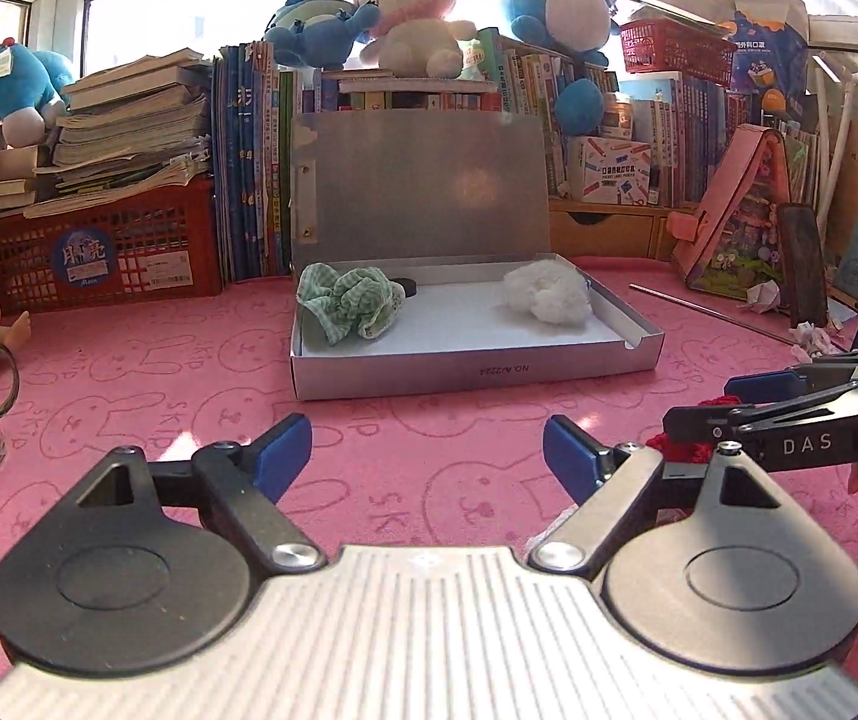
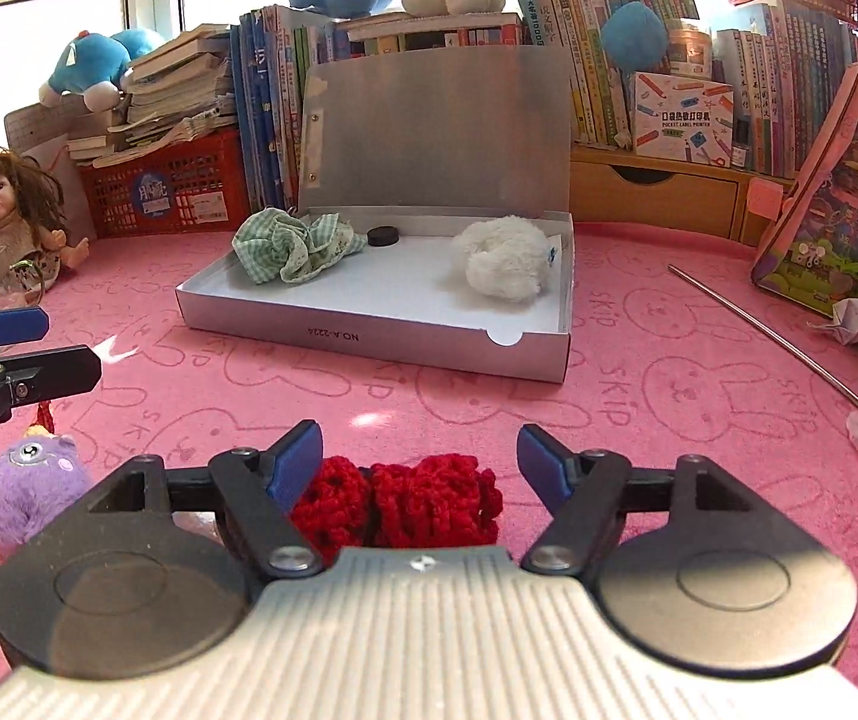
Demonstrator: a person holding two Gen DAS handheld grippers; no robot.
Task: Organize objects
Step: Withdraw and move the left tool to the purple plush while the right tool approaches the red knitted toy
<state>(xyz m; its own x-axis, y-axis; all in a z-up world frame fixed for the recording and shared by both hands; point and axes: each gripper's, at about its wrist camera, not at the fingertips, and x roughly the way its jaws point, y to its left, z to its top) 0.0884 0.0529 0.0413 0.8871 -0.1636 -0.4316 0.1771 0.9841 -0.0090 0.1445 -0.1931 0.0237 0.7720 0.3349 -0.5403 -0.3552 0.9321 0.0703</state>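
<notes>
Right claw (image 2: 417,456) spread wide over red scrunchie (image 2: 405,507) on pink surface (image 2: 669,360), not gripping. Left claw (image 1: 426,450) open, empty. Risk: off-centre closing pinches one loop; scrunchie slips short of box (image 2: 369,336).

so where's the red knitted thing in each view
Left wrist view: red knitted thing at right, mostly hidden behind the right gripper.
Right wrist view: bottom centre, between the open jaws of the right gripper.
Shared landmark: the silver box behind it.

Red scrunchie (image 2: 405,501) on mat, box (image 2: 369,339) open
</notes>
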